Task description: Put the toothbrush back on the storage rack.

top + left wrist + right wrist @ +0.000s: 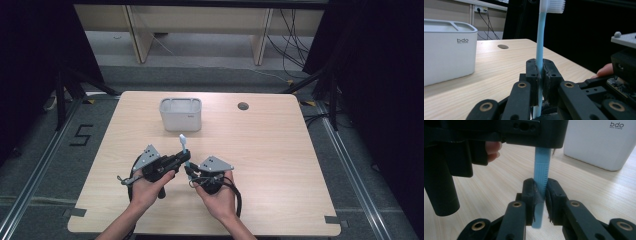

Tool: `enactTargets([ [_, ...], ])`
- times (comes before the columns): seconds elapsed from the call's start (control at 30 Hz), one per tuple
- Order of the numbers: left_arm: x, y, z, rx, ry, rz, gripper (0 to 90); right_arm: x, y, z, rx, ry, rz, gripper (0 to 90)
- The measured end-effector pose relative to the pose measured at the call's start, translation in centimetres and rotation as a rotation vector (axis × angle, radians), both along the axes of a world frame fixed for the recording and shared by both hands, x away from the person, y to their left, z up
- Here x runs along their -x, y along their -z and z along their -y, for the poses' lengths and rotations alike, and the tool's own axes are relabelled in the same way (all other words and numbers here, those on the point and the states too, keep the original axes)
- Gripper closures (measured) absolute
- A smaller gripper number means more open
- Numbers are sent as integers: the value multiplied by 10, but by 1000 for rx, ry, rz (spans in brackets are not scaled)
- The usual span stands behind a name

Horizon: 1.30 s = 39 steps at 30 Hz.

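Note:
A toothbrush [183, 142] with a light blue handle and a white bristle head stands upright above the wooden table [280, 165]. My left gripper [186, 159] is shut on its handle; in the left gripper view the pads pinch the blue stem [541, 37] and the bristles rise above the left gripper [540, 72]. My right gripper [189, 172] holds the lower end of the handle, where the ribbed blue grip [541, 165] sits between the pads of the right gripper [540, 195]. The two grippers face each other, almost touching.
A white divided holder [181, 114] marked "bdo" stands on the table beyond the grippers, also close in the left gripper view [449, 50]. A round cable hole [243, 106] lies to its right. Dark curtains flank the table.

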State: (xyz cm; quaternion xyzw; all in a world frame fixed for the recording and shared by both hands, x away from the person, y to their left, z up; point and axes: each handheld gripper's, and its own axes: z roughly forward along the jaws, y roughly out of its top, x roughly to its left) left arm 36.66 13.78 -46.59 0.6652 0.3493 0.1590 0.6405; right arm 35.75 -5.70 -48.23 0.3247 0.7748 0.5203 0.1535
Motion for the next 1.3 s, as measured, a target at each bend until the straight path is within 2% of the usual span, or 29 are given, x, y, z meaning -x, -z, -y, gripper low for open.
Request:
enactTargets([
  [0.03,0,0,0,-7,-1,5,838,-1,1,-1,-7,-6,21,738],
  [0.07,0,-1,-1,-11,-4,9,838,0,1,-1,-18,10,-3,701],
  [0.1,0,-1,-1,-11,-4,9,838,0,0,0,12,20,1,668],
  [0.13,-2,-1,-2,-8,-12,24,839,-1,1,0,-11,21,4,650],
  [0.17,-1,-2,-4,-28,-25,23,838,1,0,1,-15,26,-13,636],
  [0.2,-2,-3,-5,-33,-33,28,839,0,0,2,-1,27,1,620],
  [0.23,-2,-3,-6,-46,-40,37,839,-1,-1,6,35,23,27,604],
  [0.27,-2,-3,-6,-46,-40,37,839,-1,-1,6,35,23,27,604],
  [0.3,-3,-4,-9,-64,-54,52,838,-1,-1,12,33,23,3,582],
  [0.33,-3,-4,-10,-72,-60,60,839,-2,-2,15,35,28,10,582],
  [0.37,-3,-4,-11,-82,-67,67,838,-2,-4,21,58,45,18,581],
  [0.43,-5,-5,-13,-91,-77,82,838,-2,-6,28,60,52,17,573],
  [0.47,-6,-4,-14,-88,-81,90,838,-2,-7,33,76,56,40,572],
  [0.5,-6,-5,-16,-102,-89,88,838,-2,-8,36,70,58,32,572],
  [0.53,-7,-5,-17,-101,-93,94,838,-1,-9,40,83,68,21,571],
  [0.57,-8,-6,-19,-105,-98,97,838,-1,-10,44,93,67,30,569],
  [0.67,-10,-7,-23,-105,-113,105,838,-3,-10,53,87,83,38,563],
  [0.73,-12,-8,-26,-102,-122,110,838,-4,-12,60,101,97,38,558],
  [0.83,-14,-10,-30,-92,-133,117,838,-7,-13,65,100,107,46,553],
  [0.87,-14,-11,-31,-102,-137,109,838,-9,-14,66,94,103,40,551],
  [0.97,-15,-12,-34,-98,-144,114,838,-13,-19,70,112,116,64,549],
  [1.0,-17,-12,-34,-87,-145,119,838,-14,-20,70,105,122,62,548],
  [1.1,-19,-13,-38,-93,-157,113,838,-18,-23,75,115,129,72,546],
  [1.2,-22,-14,-40,-92,-166,117,838,-21,-24,82,140,136,78,545],
  [1.3,-26,-16,-42,-92,-177,126,837,-24,-24,93,145,160,68,544],
])
